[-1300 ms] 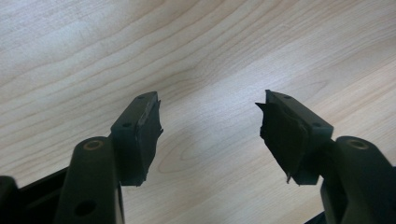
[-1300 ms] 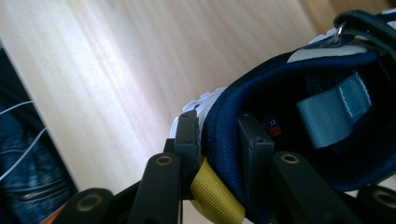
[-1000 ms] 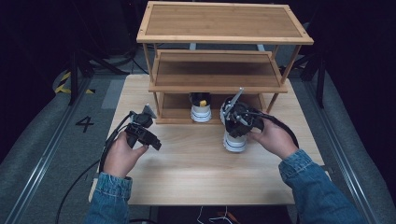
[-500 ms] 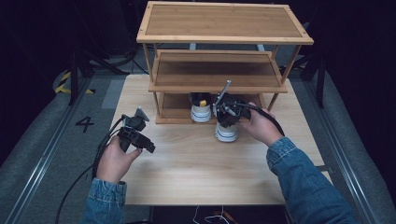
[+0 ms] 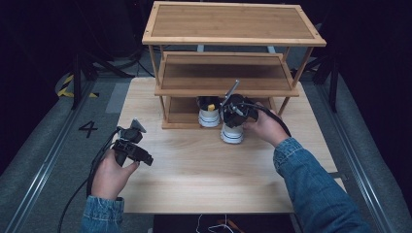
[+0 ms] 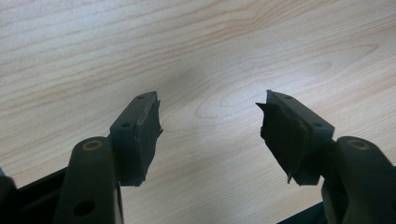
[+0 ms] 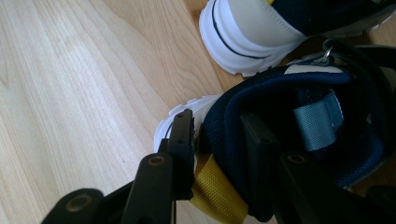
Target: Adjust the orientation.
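Two white-soled, navy-collared shoes stand by the wooden rack [image 5: 228, 92]. One shoe [image 5: 209, 112] sits on the rack's bottom shelf, seen too in the right gripper view [image 7: 261, 32]. The other shoe [image 5: 231, 133] rests on the table just in front of the rack. My right gripper [image 5: 233, 116] is shut on this shoe's navy heel collar [image 7: 233, 126], one jaw outside and one inside, above a yellow pull tab [image 7: 217, 196]. My left gripper [image 5: 145, 159] hovers over bare table at the left, its jaws [image 6: 210, 121] open and empty.
The light wooden table [image 5: 204, 170] carries a three-tier bamboo rack at its back. Grey floor with a painted "4" [image 5: 88, 129] lies to the left. Cables trail from both grippers.
My right gripper has carried the shoe from mid-table back toward the rack, beside the shelved shoe. My left gripper has drawn back toward the table's left front.
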### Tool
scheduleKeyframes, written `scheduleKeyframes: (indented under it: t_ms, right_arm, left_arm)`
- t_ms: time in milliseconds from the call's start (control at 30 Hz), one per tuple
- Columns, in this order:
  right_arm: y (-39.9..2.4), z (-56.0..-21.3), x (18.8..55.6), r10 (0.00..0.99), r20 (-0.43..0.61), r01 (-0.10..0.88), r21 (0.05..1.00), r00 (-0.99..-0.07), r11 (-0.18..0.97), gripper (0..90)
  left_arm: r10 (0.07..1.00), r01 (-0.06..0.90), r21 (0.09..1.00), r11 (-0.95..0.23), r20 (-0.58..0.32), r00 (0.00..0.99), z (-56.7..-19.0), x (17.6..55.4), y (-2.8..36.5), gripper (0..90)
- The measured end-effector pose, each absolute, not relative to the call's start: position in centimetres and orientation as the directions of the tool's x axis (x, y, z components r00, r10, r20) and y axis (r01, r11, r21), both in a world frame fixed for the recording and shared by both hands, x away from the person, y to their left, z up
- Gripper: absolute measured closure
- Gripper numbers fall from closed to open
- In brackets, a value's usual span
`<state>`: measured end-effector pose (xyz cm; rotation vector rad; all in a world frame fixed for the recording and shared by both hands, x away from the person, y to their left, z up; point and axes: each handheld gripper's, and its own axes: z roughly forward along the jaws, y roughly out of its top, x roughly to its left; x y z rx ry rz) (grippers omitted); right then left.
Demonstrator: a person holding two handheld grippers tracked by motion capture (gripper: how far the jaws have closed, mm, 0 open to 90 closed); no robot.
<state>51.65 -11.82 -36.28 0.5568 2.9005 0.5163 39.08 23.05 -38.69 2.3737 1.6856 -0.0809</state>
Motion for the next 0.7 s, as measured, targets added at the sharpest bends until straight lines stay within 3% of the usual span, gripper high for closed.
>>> scheduleKeyframes:
  t_ms: [200, 367, 700]
  right_arm:
    - [-12.0, -36.3, 52.0, 0.37, -0.097, 0.312, 0.365, -0.924, 0.877, 64.7]
    - [-11.9, -35.8, 51.1, 0.381, -0.214, 0.286, 0.372, -0.899, 0.883, 48.6]
    - [-13.5, -32.9, 48.5, 0.457, -0.215, 0.31, 0.49, -0.863, 0.815, 49.2]
  left_arm:
    - [0.927, 0.941, 0.145, -0.305, -0.182, 0.328, -38.9, 38.9, 23.2, 37.1]
    - [0.924, 0.939, 0.143, -0.313, -0.184, 0.336, -38.9, 39.1, 22.9, 37.1]
    - [0.911, 0.928, 0.139, -0.345, -0.186, 0.367, -38.9, 40.3, 21.5, 37.1]
